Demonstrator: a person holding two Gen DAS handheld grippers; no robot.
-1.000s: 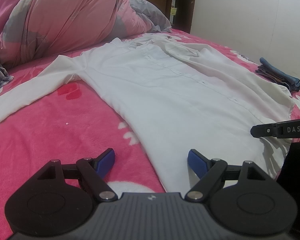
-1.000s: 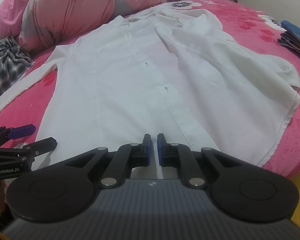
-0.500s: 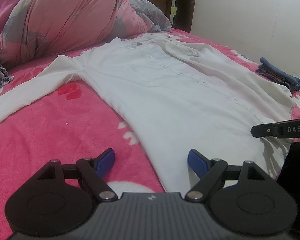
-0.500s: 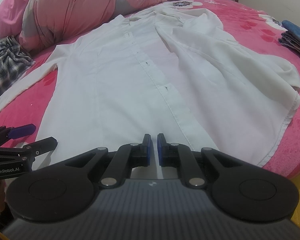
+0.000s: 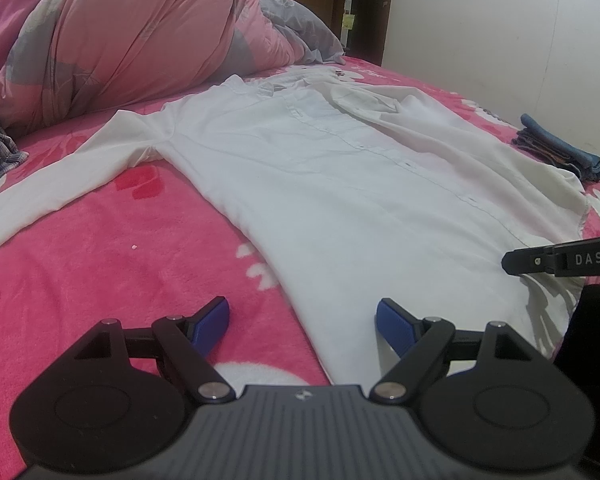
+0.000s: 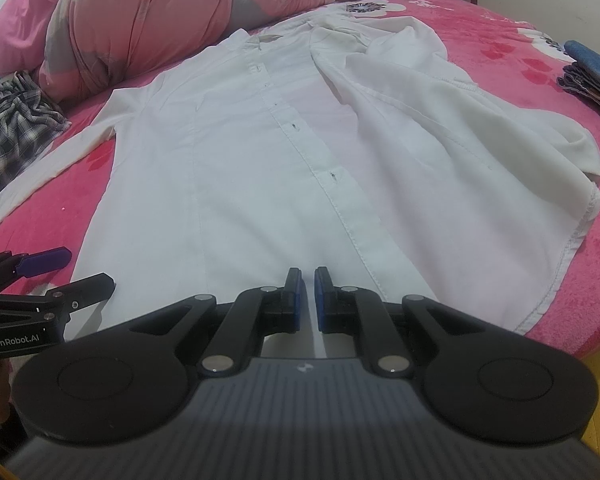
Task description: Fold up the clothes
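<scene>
A long-sleeved white button-front shirt (image 6: 260, 152) lies spread face up on the bed's pink fleece blanket (image 5: 100, 248), collar towards the pillows, hem nearest the cameras. Its right half looks already turned inward, rumpled over the front, while the other sleeve (image 5: 52, 184) stretches flat across the blanket.

The left hand-held gripper (image 5: 302, 320) stands wide, empty, its pads either side of the shirt's near side edge at the hem. The right hand-held gripper (image 6: 307, 300) is nearly closed just above the hem beside the button placket, and no cloth shows between its pads.

The step in hand appears to be the next lengthwise fold. To do it well, pinch the hem corner and side seam cleanly, bring in the outstretched sleeve first, and carry the edge over parallel to the placket, smoothing the rumpled half.

A heaped pink and grey quilt (image 5: 132, 40) crowds the collar end, a plaid grey garment (image 6: 12, 128) lies by the sleeve, and a stack of folded blue cloths (image 5: 560, 156) sits beyond the far side.
</scene>
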